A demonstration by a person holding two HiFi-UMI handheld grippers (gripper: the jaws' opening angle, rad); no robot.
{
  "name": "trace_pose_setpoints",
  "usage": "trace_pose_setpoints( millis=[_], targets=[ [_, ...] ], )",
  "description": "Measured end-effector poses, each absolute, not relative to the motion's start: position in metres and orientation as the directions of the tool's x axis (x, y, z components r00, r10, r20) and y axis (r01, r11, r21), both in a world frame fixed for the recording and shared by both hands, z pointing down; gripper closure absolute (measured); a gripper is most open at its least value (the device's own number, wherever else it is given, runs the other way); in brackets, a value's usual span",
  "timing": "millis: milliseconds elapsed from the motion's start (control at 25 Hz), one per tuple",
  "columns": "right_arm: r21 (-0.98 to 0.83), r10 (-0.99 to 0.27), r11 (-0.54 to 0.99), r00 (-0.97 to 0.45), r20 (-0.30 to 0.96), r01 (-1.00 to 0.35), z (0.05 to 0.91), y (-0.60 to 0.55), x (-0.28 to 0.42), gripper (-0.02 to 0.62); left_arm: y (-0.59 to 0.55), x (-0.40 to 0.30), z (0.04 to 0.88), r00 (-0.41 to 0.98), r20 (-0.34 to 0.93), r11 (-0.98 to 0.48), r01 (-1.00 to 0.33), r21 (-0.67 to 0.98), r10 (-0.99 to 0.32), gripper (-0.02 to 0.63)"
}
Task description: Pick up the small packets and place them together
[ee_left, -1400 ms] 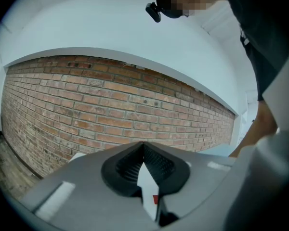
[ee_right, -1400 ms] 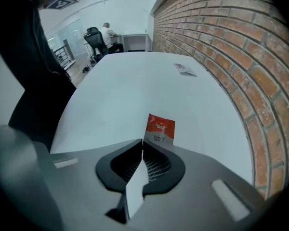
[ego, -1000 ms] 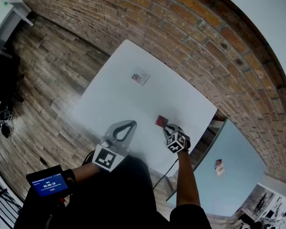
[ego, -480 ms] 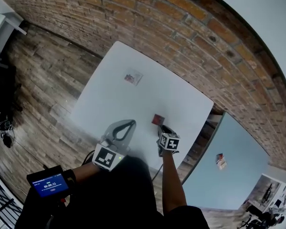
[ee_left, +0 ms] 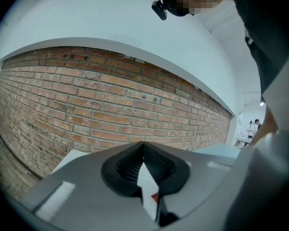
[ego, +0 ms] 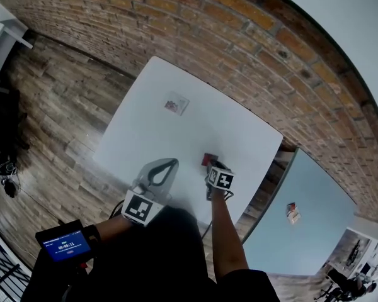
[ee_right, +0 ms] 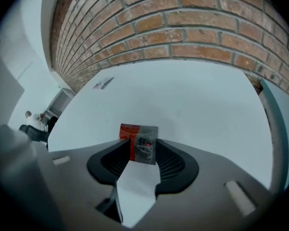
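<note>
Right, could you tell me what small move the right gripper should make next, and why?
Probably lower the right gripper slightly and close it on the red-and-grey packet: its jaws have just been opening, and the packet lies flat on the white table between their tips, not yet pinched. The other packet lies across the table.

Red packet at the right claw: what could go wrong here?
Right claw has just been opening, red packet between its tips, unpinched. It looks flat on the table, so closing may skid it or catch only an edge. The other packet lies far across; a weak pinch might drop it.
</note>
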State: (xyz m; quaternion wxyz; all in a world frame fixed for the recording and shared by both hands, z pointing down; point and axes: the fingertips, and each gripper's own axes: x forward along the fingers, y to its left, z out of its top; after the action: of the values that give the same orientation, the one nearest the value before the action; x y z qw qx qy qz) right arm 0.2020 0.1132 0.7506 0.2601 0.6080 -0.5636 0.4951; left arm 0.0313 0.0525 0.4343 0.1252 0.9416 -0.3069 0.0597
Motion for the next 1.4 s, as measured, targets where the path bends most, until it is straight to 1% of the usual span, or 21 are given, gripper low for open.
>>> trace_pose_setpoints(
  millis=[80,160,240,320,400,480,600,720,800,880,960,1080,1120,1160,1200,1240,1320,1400],
  targets=[
    [-0.172,-0.408,-0.114,-0.112,0.906,-0.978,0.750,0.108,0.199,0.426,0.049,0.026,0.435,0.796,0.192,-0.771,-0.604,0.203,-0.574,0.606],
    [-0.118,-0.381,0.033,-0.122,0.916,-0.992,0.751,0.104,0.192,0.422,0.045,0.020,0.437,0.789,0.193,-0.762,-0.614,0.206,-0.584,0.606],
    [-0.095,-0.359,0.164,-0.150,0.921,-0.982,0.750,0.102,0.183,0.422,0.043,0.016,0.438,0.783,0.196,-0.755,-0.622,0.210,-0.590,0.606],
    [-0.081,-0.369,0.241,-0.168,0.914,-0.967,0.746,0.096,0.180,0.417,0.041,0.013,0.438,0.779,0.198,-0.750,-0.627,0.211,-0.596,0.606],
    [-0.079,-0.395,0.231,-0.168,0.903,-0.970,0.740,0.091,0.183,0.417,0.039,0.012,0.437,0.775,0.193,-0.747,-0.631,0.210,-0.601,0.606],
    [-0.108,-0.423,0.140,-0.158,0.892,-0.984,0.734,0.091,0.187,0.419,0.038,0.011,0.438,0.773,0.193,-0.744,-0.634,0.212,-0.604,0.606],
    [-0.161,-0.427,-0.019,-0.137,0.894,-0.987,0.733,0.096,0.186,0.419,0.038,0.010,0.441,0.773,0.200,-0.743,-0.634,0.216,-0.602,0.606],
    [-0.144,-0.399,-0.043,-0.115,0.910,-0.989,0.740,0.097,0.178,0.419,0.039,0.013,0.441,0.778,0.200,-0.749,-0.628,0.211,-0.596,0.606],
    [-0.131,-0.376,-0.011,-0.118,0.919,-0.991,0.746,0.094,0.174,0.419,0.039,0.013,0.441,0.778,0.202,-0.749,-0.628,0.211,-0.595,0.606],
    [-0.122,-0.358,0.062,-0.136,0.924,-0.991,0.750,0.091,0.170,0.417,0.039,0.011,0.442,0.775,0.205,-0.746,-0.631,0.213,-0.598,0.606],
    [-0.131,-0.327,0.193,-0.190,0.926,-0.972,0.752,0.090,0.162,0.419,0.040,0.008,0.442,0.771,0.208,-0.742,-0.636,0.211,-0.602,0.606],
    [-0.106,-0.296,0.419,-0.246,0.923,-0.902,0.747,0.090,0.155,0.419,0.041,0.005,0.444,0.769,0.216,-0.742,-0.638,0.208,-0.601,0.606],
    [-0.087,-0.300,0.463,-0.249,0.921,-0.882,0.745,0.090,0.157,0.419,0.042,0.005,0.445,0.769,0.218,-0.742,-0.638,0.208,-0.601,0.606],
    [-0.075,-0.316,0.475,-0.249,0.916,-0.877,0.741,0.089,0.161,0.417,0.042,0.005,0.444,0.768,0.216,-0.740,-0.639,0.209,-0.603,0.606],
    [-0.077,-0.343,0.446,-0.249,0.906,-0.892,0.737,0.088,0.167,0.417,0.041,0.005,0.443,0.767,0.212,-0.738,-0.641,0.211,-0.606,0.606],
    [-0.098,-0.376,0.377,-0.249,0.893,-0.921,0.733,0.087,0.175,0.419,0.040,0.005,0.442,0.766,0.209,-0.735,-0.643,0.214,-0.608,0.606],
    [-0.187,-0.431,0.145,-0.233,0.872,-0.971,0.729,0.090,0.195,0.436,0.040,0.006,0.442,0.767,0.208,-0.736,-0.642,0.216,-0.607,0.606],
    [-0.277,-0.455,-0.090,-0.208,0.866,-0.957,0.732,0.102,0.212,0.457,0.041,0.007,0.443,0.770,0.208,-0.739,-0.638,0.218,-0.603,0.606]
  ],
)
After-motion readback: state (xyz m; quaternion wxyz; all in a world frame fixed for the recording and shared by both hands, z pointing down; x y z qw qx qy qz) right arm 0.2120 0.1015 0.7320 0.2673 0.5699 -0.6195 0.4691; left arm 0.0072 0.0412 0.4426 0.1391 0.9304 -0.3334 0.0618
